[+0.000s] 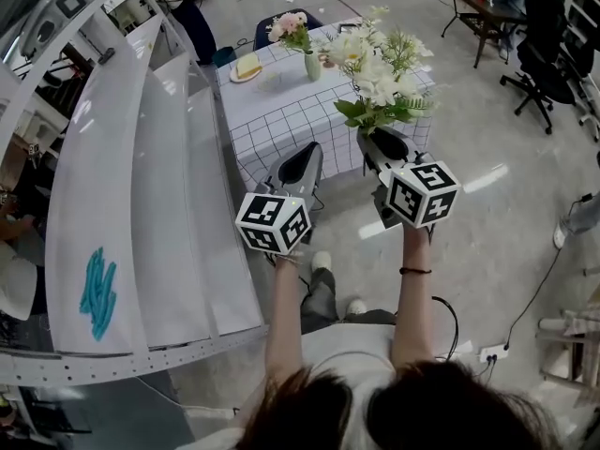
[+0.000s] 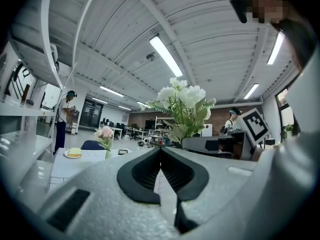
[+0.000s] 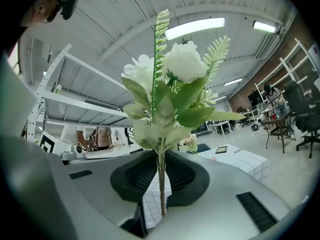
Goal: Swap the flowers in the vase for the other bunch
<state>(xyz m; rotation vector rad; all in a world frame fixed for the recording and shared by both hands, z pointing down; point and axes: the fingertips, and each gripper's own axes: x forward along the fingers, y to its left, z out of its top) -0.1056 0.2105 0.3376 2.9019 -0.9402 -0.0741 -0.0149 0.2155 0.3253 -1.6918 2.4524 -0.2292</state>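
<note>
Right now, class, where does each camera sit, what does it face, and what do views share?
Head view: on the head, steeply down at forearms, left tool, right tool.
Left gripper view: on left tool, along shut jaws towards the table; head top right.
Right gripper view: on right tool, along jaws clamping the white bunch; head top left.
Shared: all show that bunch.

bright, even light from ceiling tube lamps; gripper views bulge, with dark vignetted corners.
</note>
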